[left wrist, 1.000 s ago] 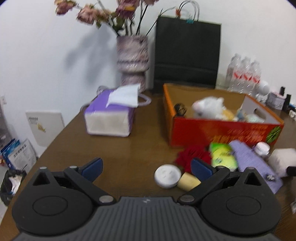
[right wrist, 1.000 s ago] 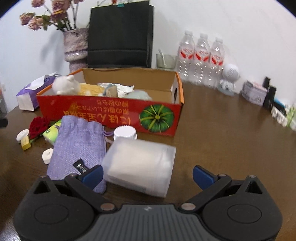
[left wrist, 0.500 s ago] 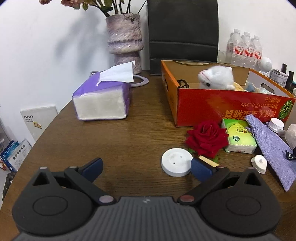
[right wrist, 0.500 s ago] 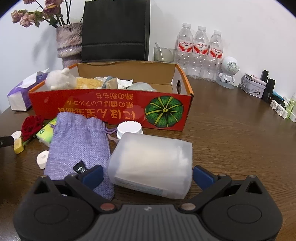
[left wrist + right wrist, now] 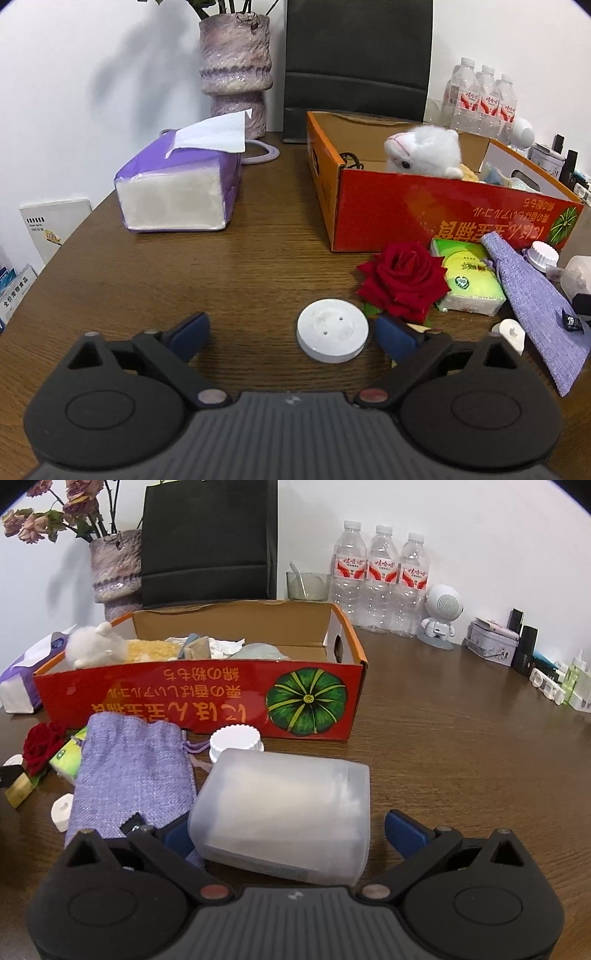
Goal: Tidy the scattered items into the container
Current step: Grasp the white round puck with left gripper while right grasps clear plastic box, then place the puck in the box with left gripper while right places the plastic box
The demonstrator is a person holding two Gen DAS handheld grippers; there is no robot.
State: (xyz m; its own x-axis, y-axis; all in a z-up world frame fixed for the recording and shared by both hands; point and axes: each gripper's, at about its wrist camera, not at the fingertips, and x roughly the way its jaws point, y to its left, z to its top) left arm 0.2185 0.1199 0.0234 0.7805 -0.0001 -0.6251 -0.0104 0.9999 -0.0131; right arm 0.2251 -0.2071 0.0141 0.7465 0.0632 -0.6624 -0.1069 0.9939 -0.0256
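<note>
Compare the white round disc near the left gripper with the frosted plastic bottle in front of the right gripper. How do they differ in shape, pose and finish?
The white round disc is a flat, low puck; the frosted plastic bottle is a bulky, boxy container. The disc lies face up, showing two tiny holes; the bottle lies on its side with its white ribbed cap toward the red box. The disc is opaque; the bottle is translucent. Both rest on the wooden table, outside the box.

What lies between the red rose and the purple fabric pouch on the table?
A green-and-yellow tissue packet lies between the red rose and the purple fabric pouch, seen in the left wrist view.
</note>
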